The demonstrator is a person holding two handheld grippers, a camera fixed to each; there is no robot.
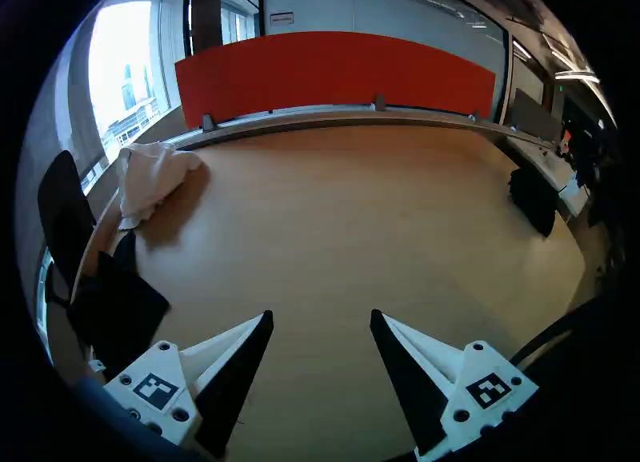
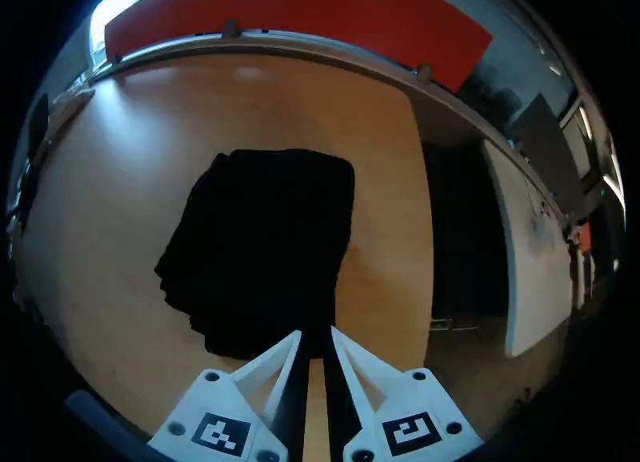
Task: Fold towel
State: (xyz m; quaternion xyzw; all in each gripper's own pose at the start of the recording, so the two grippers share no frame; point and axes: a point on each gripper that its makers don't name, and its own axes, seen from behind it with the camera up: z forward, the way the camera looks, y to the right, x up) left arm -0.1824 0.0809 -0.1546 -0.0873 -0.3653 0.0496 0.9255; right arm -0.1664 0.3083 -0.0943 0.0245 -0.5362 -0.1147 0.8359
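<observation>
A black towel [image 2: 264, 246] lies folded in a rough rectangle on the wooden table [image 2: 120, 182] in the right gripper view. My right gripper [image 2: 316, 334] sits at the towel's near edge, its fingers drawn almost together and pinching that edge. In the left gripper view my left gripper [image 1: 320, 322] hangs open over bare wood [image 1: 344, 222], holding nothing. A dark bundle [image 1: 534, 197] lies far off at the table's right edge; I cannot tell what it is.
A crumpled cream towel [image 1: 156, 178] lies at the table's far left corner. A red divider panel [image 1: 336, 74] runs along the back edge. A black chair [image 1: 64, 214] and dark cloth [image 1: 116, 306] stand at the left. The table drops off on the right [image 2: 448, 246].
</observation>
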